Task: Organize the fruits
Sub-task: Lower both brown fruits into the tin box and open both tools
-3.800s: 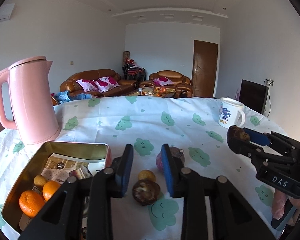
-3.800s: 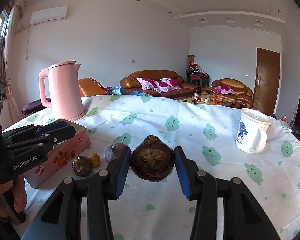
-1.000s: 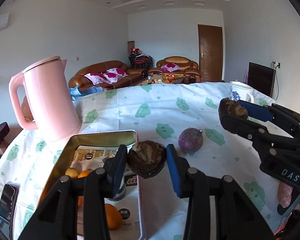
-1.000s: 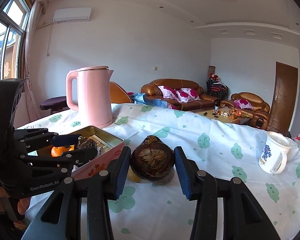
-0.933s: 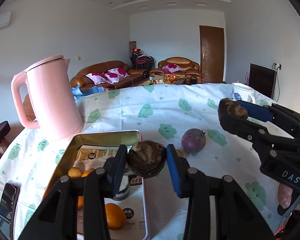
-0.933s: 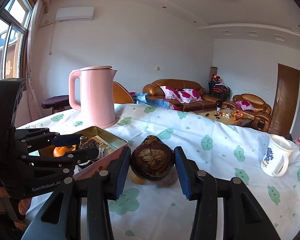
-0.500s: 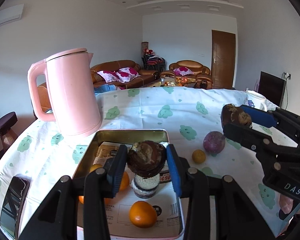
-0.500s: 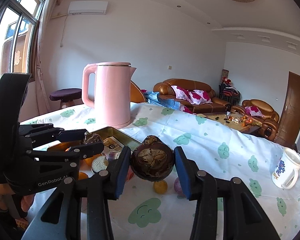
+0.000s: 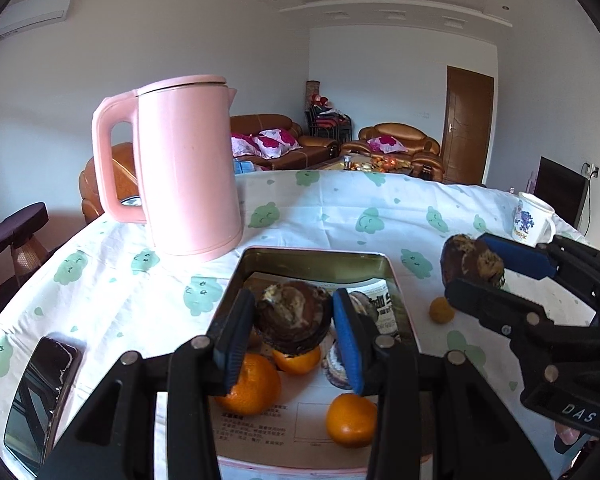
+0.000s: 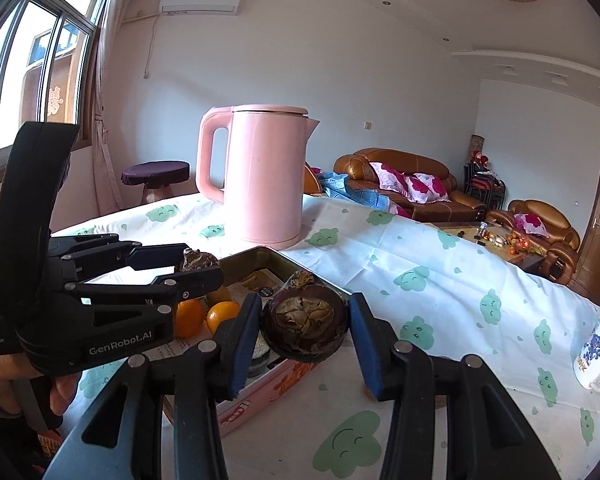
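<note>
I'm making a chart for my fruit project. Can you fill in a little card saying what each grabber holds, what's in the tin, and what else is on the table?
Left gripper: shut on a dark brown fruit, above the tin
Right gripper: shut on another dark brown fruit, at the tin's near corner
Tin: open, holds three oranges
Loose on cloth: small yellow fruit
Also there: pink kettle, white mug, phone

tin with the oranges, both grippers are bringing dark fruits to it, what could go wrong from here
The left gripper holds its dark fruit above the oranges in the tin; dropped from there it could bounce or bruise them. The right gripper, with its own fruit, sits close beside it near the tin's corner, so the two may collide. The pink kettle stands right behind the tin and could be bumped.
</note>
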Motion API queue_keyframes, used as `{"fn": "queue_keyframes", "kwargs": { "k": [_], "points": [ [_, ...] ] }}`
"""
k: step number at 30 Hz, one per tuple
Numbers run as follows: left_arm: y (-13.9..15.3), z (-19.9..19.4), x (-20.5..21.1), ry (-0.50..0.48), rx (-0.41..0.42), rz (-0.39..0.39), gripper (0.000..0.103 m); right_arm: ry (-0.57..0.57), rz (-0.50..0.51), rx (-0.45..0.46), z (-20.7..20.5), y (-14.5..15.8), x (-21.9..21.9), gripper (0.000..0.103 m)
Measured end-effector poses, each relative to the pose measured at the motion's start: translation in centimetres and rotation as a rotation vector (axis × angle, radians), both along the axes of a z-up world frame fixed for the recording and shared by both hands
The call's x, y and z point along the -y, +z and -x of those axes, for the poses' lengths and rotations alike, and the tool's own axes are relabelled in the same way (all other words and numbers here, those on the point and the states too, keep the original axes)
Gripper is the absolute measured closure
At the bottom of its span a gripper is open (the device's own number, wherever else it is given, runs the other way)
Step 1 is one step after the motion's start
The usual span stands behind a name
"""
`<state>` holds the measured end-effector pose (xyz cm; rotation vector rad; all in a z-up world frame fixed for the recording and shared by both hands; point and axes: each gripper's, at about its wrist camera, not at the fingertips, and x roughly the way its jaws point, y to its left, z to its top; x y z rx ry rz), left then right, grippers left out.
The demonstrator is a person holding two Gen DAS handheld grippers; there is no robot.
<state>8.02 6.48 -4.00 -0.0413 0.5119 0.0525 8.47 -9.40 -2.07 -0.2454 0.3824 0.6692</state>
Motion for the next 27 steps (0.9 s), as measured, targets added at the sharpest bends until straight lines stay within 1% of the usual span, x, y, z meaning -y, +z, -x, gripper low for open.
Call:
{"fn": "queue_keyframes", "kwargs": {
  "k": [5, 17, 27],
  "points": [
    [-0.2, 0.0, -1.3, 0.021, -0.009, 0.01, 0.062, 0.027, 0.016, -0.012, 0.2, -0.5, -1.4, 0.057],
    [-1.2, 0.1, -2.3, 0.039, -0.04, 0.009, 0.061, 0.083, 0.059, -0.051, 0.6, -2.2, -3.9, 0.056],
    [-2.0, -0.2, -3.3, 0.058, -0.067, 0.015, 0.061, 0.1, 0.089, -0.079, 0.6, -2.9, -4.8, 0.056]
  ]
}}
